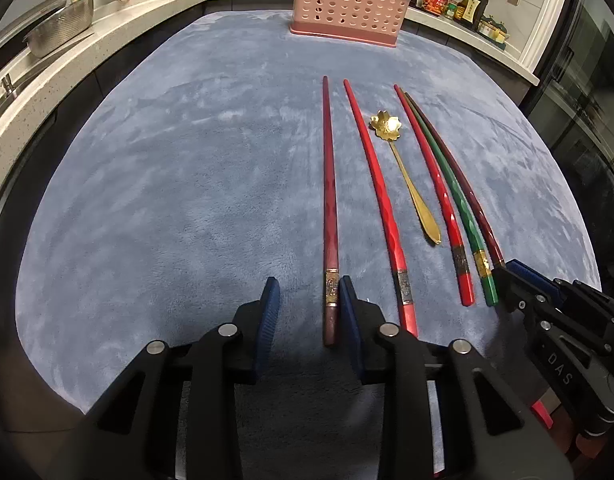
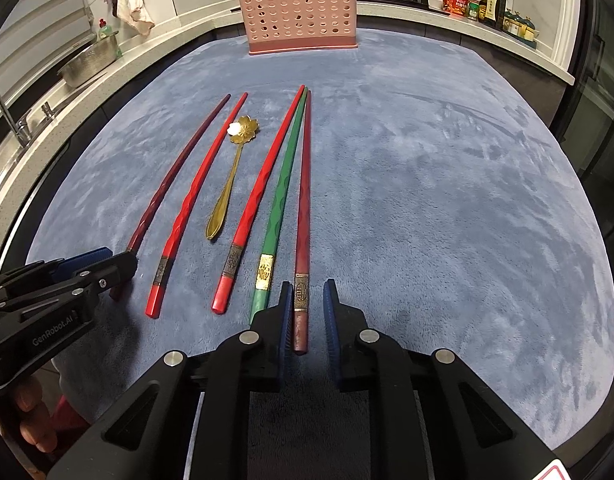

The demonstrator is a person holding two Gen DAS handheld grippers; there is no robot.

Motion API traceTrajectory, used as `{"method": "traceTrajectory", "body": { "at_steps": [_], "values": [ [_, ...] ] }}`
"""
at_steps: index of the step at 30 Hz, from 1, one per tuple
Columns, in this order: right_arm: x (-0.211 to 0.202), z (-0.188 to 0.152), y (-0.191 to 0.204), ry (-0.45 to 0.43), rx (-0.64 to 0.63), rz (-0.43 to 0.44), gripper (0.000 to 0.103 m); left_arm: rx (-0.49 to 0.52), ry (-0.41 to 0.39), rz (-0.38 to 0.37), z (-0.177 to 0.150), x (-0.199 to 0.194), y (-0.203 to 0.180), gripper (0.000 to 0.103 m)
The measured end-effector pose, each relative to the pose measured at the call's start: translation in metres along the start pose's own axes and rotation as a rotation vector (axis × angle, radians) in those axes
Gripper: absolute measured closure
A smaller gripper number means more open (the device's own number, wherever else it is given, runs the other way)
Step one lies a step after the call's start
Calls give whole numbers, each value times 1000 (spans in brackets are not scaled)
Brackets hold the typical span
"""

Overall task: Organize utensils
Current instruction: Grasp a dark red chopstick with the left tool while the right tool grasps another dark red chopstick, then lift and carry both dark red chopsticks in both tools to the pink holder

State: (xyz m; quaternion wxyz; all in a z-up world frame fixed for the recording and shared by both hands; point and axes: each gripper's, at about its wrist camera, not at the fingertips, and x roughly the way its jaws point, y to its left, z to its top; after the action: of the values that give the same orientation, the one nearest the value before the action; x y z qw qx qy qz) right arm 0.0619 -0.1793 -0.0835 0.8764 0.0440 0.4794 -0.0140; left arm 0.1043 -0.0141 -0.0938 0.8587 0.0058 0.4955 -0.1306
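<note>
In the left wrist view, the left gripper [image 1: 309, 312] is straddling the banded butt end of a long, slim maroon wooden chopstick [image 1: 330, 200] that is lying flat on the blue-grey plush cloth [image 1: 167, 168]. Its jaws are standing partly open. The right pad [image 1: 349, 304] is sitting against the stick or just beside it, the left pad is standing clear, and nothing is being held yet. The stick's long axis is running straight ahead from the fingers, with its thin tip pointing toward the pink perforated plastic utensil holder [image 1: 347, 4] at the far edge of the cloth. Closing should be all the grip is needing.

In the right wrist view, the right gripper [image 2: 308, 308] is likewise straddling the butt end of a dark red wooden chopstick [image 2: 303, 208], the rightmost of the row. Its jaws are standing narrowly open, a sliver of cloth is showing beside the stick, and no grip is looking complete. This stick is also pointing tip-first toward the holder, in line with the fingers. Each hand is nearest its own outermost chopstick. A gold flower-bowled metal spoon [image 2: 235, 176] is lying between them.
</note>
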Motion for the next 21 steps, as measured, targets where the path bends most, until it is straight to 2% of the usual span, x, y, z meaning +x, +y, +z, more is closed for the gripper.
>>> {"method": "traceTrajectory", "body": {
  "at_steps": [7, 9, 11, 21],
  "values": [
    [0, 0, 0, 1, 4, 3, 89, -6, -1, 0, -1, -1, 2, 84],
    [0, 0, 0, 2, 8, 8, 92, -5, 0, -6, -1, -1, 3, 90],
    [-1, 0, 0, 4, 10, 12, 95, -9, 1, -15, 0, -2, 5, 91],
    [-7, 1, -5, 3, 25, 21, 95, 0, -3, -42, -2, -10, 4, 95]
  ]
}}
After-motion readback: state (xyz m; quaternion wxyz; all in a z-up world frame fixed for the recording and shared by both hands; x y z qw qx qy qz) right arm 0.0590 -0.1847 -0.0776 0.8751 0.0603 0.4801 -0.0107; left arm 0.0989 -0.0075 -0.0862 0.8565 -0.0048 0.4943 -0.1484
